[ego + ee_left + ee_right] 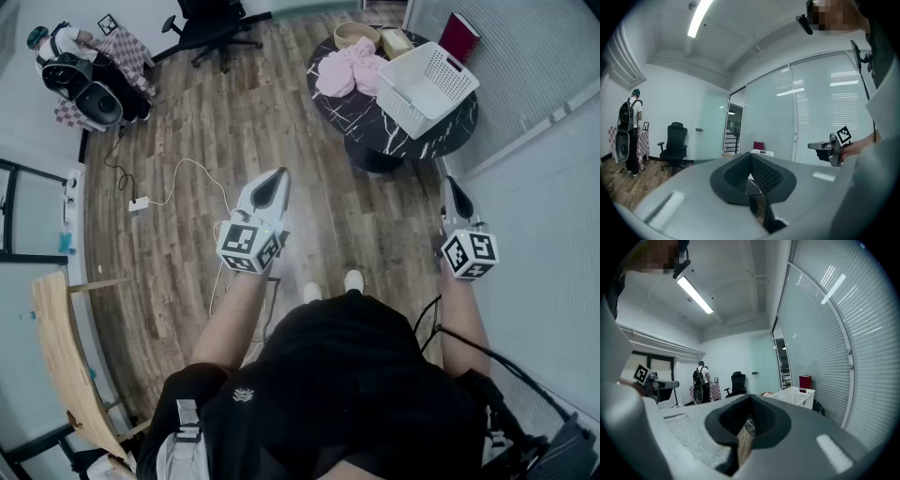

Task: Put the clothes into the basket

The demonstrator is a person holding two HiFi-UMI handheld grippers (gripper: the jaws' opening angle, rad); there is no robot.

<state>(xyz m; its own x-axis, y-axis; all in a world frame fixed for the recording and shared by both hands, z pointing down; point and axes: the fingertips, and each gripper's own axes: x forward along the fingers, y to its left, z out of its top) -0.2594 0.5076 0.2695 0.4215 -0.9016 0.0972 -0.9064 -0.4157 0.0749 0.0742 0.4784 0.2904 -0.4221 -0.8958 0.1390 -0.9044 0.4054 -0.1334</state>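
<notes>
Head view: clothes (349, 70) far frm jaws

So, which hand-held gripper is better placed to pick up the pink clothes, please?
Probably the left hand-held gripper: clear line to the pink clothes; the white basket stands before the right hand-held gripper.

Open wood floor (281, 131) lies between me and the far round table (375, 131). The glass wall (548, 178) crowds my right. A cable (192, 161) trails left. The basket (417, 114) fills the table's right, clothes (349, 70) its left.
</notes>
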